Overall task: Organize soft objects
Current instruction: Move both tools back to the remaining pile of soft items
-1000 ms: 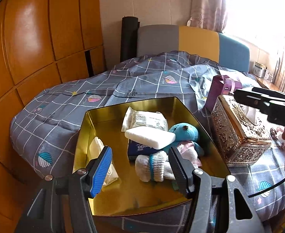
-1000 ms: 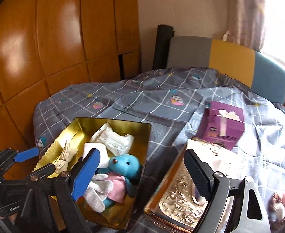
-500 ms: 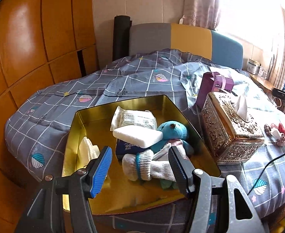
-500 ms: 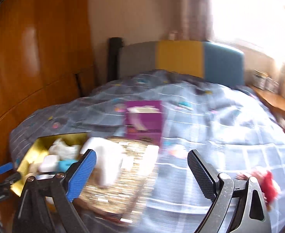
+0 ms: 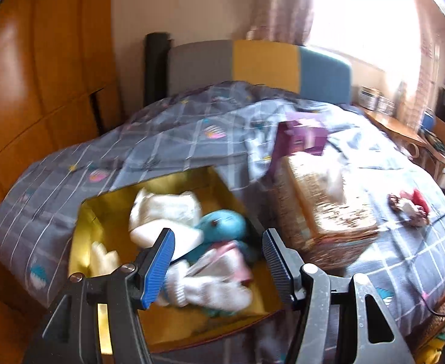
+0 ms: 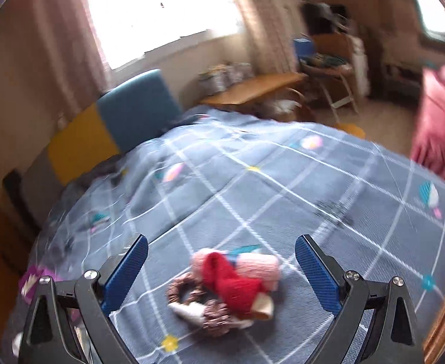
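Note:
A golden tin (image 5: 84, 215) lies on the bed and holds a teal plush (image 5: 222, 224), a white sock (image 5: 213, 288), a white packet (image 5: 168, 209) and a white bar (image 5: 152, 235). My left gripper (image 5: 218, 257) hovers open over the tin's near side, above the sock, with nothing between its fingers. A red and pink soft toy (image 6: 237, 276) with brown rings (image 6: 189, 291) lies on the grey checked quilt (image 6: 283, 188). My right gripper (image 6: 221, 251) stands wide open just above it. The toy shows between the blue pads (image 6: 125, 273), which do not touch it. It also appears as the toy (image 5: 410, 206) far right.
An ornate tissue box (image 5: 322, 212) stands right of the tin, a purple box (image 5: 301, 139) behind it. A headboard (image 5: 262, 63) and wooden wall panels (image 5: 40, 91) bound the bed. A desk (image 6: 253, 88) and chair stand beyond. A pink sleeve (image 6: 441, 121) is at the right edge.
My right gripper swung away from the tin and tissue box, across the bed to the red and pink toy, its jaws wider. The left gripper shifted slightly; its view is now blurred.

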A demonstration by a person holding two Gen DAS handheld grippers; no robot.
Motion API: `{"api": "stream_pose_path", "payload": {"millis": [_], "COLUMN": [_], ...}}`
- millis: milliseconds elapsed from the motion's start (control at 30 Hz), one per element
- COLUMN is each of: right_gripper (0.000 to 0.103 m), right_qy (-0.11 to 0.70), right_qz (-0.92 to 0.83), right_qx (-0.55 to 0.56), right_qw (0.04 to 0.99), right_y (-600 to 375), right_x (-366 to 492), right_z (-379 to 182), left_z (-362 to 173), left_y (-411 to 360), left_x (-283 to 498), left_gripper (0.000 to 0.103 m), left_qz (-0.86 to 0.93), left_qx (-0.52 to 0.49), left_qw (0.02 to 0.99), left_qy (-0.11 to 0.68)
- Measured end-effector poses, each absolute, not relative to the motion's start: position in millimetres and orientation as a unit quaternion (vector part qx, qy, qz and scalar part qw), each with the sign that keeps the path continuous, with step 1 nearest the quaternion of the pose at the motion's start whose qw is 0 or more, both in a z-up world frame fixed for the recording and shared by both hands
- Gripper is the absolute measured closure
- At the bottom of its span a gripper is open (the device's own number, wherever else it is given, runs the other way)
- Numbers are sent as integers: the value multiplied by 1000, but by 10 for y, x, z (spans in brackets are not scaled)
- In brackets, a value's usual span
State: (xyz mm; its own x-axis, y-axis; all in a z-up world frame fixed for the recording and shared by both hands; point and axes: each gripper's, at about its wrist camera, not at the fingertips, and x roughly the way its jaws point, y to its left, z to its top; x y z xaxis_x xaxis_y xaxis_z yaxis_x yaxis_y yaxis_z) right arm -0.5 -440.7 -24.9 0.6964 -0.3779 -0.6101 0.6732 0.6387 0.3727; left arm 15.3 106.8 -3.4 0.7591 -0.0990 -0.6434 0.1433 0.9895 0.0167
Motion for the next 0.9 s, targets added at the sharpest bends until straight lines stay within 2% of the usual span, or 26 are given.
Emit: {"api": "stream_pose_path", "payload": {"millis": [167, 467, 700, 900], "right_gripper": [5, 5, 5, 5], "right_qy": [270, 297, 268, 255], "right_qz": [-287, -228, -240, -235], "right_qx": [368, 392, 467, 482], "right_qw": [842, 840, 808, 805], "right_y": [-4612, -4520, -4718, -4730], "right_x": [-39, 75, -129, -179], "right_z": [-533, -666, -781, -759], "left_z": [97, 189, 158, -91], "left_y": [600, -319, -1117, -1821], "left_x": [207, 239, 353, 524], "left_gripper": [42, 42, 42, 42], "left_qz": [-124, -234, -311, -355], "left_qx": [61, 100, 133, 172], "left_qw": [934, 907, 877, 848], "left_qy": [330, 334, 340, 353]}}
